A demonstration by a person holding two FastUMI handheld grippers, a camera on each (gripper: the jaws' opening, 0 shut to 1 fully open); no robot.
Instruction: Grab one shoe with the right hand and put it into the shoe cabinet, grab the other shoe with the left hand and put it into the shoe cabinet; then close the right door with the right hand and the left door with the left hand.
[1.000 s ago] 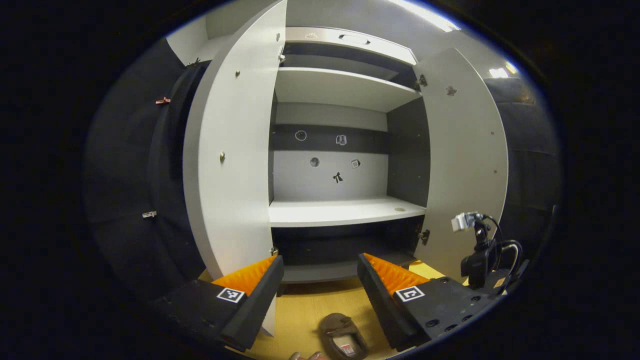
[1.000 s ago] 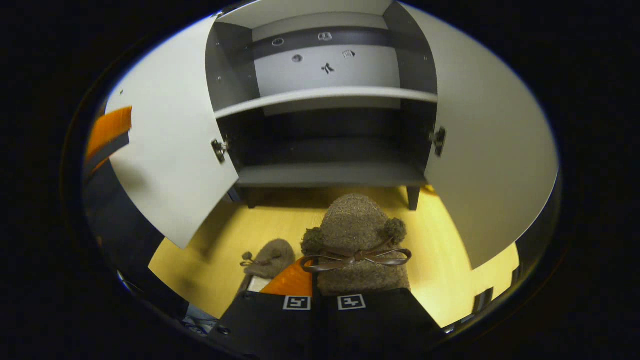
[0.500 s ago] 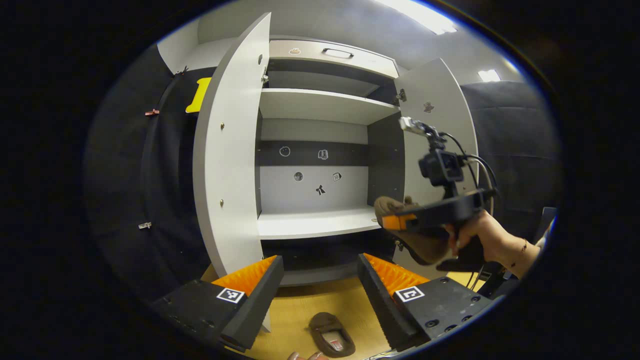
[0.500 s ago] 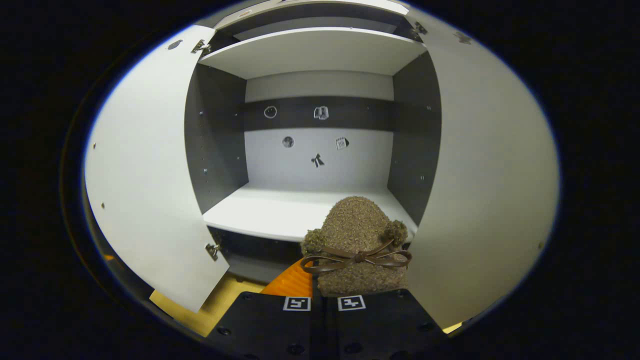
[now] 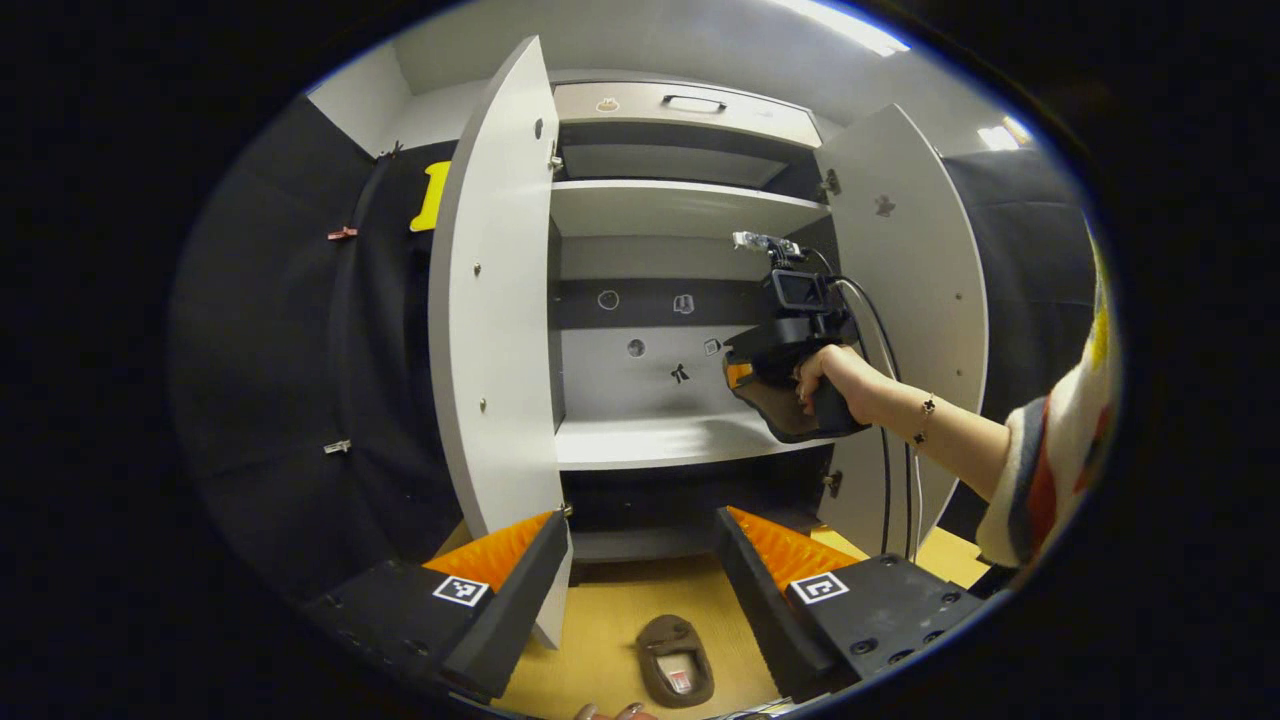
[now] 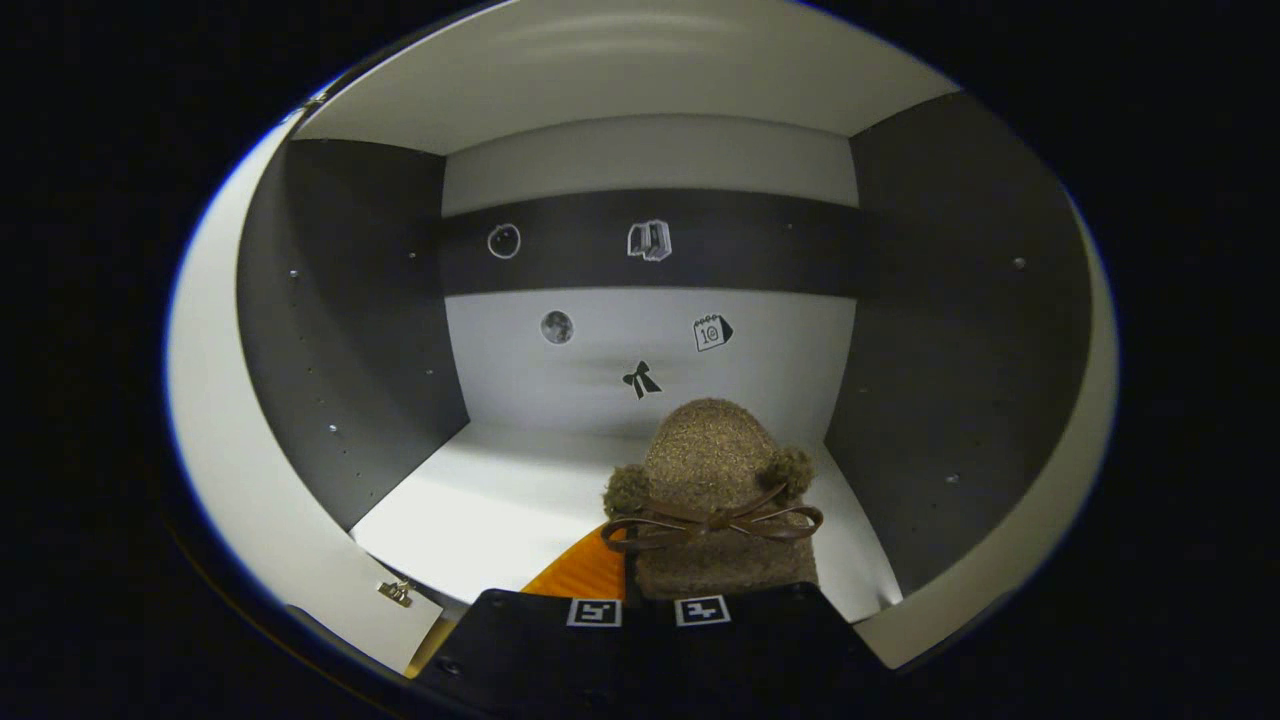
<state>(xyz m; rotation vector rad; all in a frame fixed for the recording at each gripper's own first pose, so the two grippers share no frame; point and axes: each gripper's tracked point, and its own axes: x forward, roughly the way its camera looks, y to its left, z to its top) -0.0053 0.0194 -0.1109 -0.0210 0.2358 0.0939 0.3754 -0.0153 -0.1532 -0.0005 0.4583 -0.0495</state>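
Shoe placement under way, first of two, neither door closed.
Right gripper (image 6: pixel 640 560) is clamped on one brown fuzzy shoe (image 6: pixel 712 500), which juts forward from its fingers and hangs above the white shelf (image 6: pixel 500 500) inside the cabinet; judged not yet set down. Left gripper (image 5: pixel 640 560) stands wide with nothing between its fingers; the second shoe (image 5: pixel 676 660) lies on the yellow floor (image 5: pixel 610 620) just below and between them, untouched. Ahead of the left gripper, to its left, the left door (image 5: pixel 495 330) stands wide; to its right and farther off, the right door (image 5: pixel 905 300) likewise. Count: two shoes, two doors, two grippers, one hand (image 5: pixel 835 375) seen on the right gripper. Remaining: release first shoe, stow second, shut both doors.
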